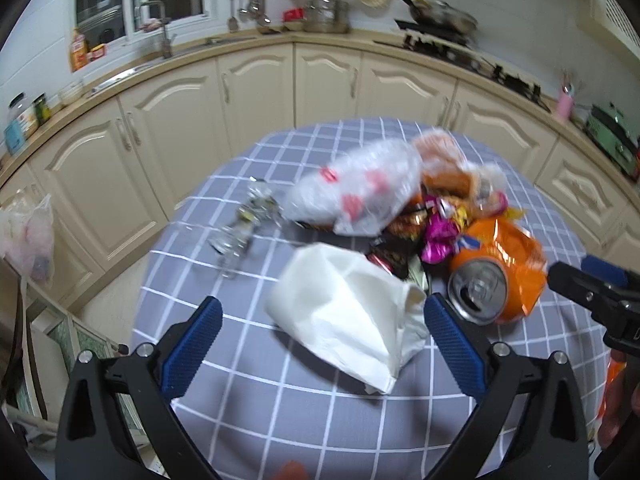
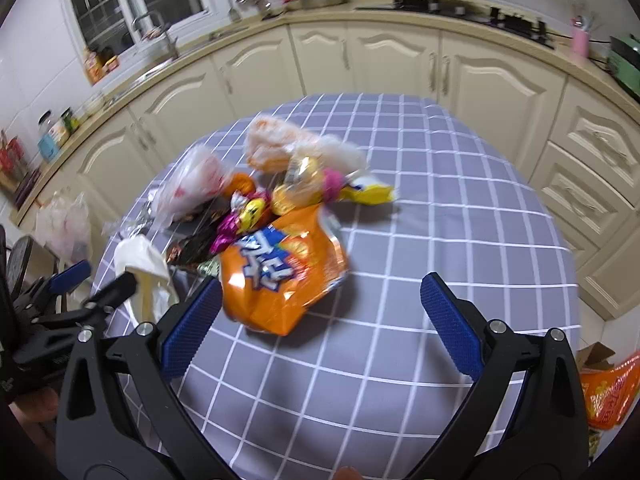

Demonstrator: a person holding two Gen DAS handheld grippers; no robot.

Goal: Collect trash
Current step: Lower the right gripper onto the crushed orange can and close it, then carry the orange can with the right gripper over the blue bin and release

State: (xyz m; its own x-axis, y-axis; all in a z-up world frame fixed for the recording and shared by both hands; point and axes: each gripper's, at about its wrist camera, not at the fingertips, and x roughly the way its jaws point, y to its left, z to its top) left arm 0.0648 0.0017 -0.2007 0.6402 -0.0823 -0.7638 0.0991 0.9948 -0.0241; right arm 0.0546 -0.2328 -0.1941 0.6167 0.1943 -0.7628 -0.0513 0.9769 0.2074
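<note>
The left gripper (image 1: pixel 322 314) hangs low over the grey checked table (image 1: pixel 304 408), its blue-padded fingers (image 1: pixel 192 344) spread wide on either side of a crumpled white napkin (image 1: pixel 348 312), touching nothing. The right gripper (image 2: pixel 320 300) is likewise splayed and empty above the cloth; its left pad lies just beside the crushed orange can (image 2: pixel 282 276). In the left wrist view, the right gripper pokes in at 3 o'clock.

Both views are blurred. A clear crushed bottle (image 1: pixel 246 224) at 10 o'clock of the napkin is hard to make out, and the dark wrappers under the heap cannot be told apart. An orange bag (image 2: pixel 610 396) is cut off at the right view's lower right edge.

The trash sits in one heap near the table's middle — the can at 2 o'clock of the napkin, its silver top facing the left camera, shiny pink and yellow sweet wrappers (image 1: pixel 440 228) behind it, and a white plastic bag with red marks (image 1: pixel 360 188) at 12 o'clock.
</note>
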